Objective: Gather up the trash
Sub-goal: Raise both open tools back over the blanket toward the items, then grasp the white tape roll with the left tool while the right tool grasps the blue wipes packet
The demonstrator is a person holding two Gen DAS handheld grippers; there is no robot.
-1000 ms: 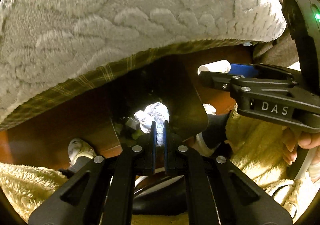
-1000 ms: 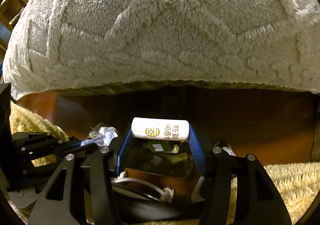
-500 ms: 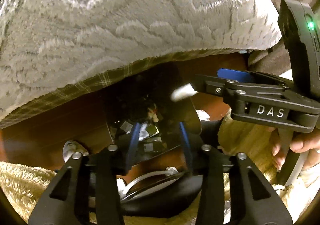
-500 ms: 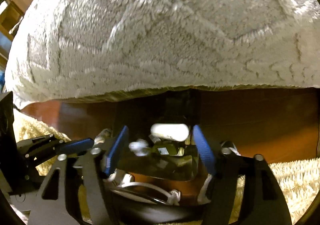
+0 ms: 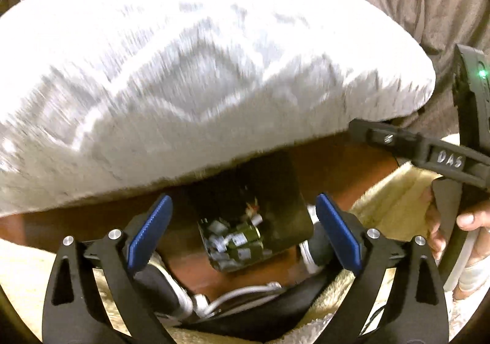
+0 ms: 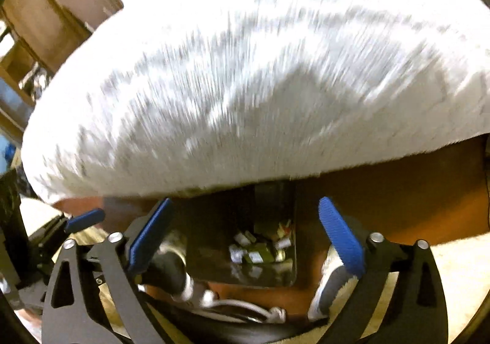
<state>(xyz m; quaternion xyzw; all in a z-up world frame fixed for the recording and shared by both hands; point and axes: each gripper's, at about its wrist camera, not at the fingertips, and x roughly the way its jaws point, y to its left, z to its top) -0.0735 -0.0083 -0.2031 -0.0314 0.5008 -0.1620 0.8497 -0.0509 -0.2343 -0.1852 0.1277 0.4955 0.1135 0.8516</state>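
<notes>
Left gripper hung wide over the dark bin, jaws just opened, nothing between the blue pads. Below, in the bin, lay the trash: white scraps and a green wrapper, well clear of the fingers. Above sagged the fluffy grey blanket, its edge shading the bin's far wall. Further right, right gripper likewise spread, jaws just opened, empty over the same bin, trash on its floor. Judged a drop step finished on both sides, 2 loads released. Next move called for lifting clear of the blanket edge and seeking fresh litter; none showed here.
</notes>
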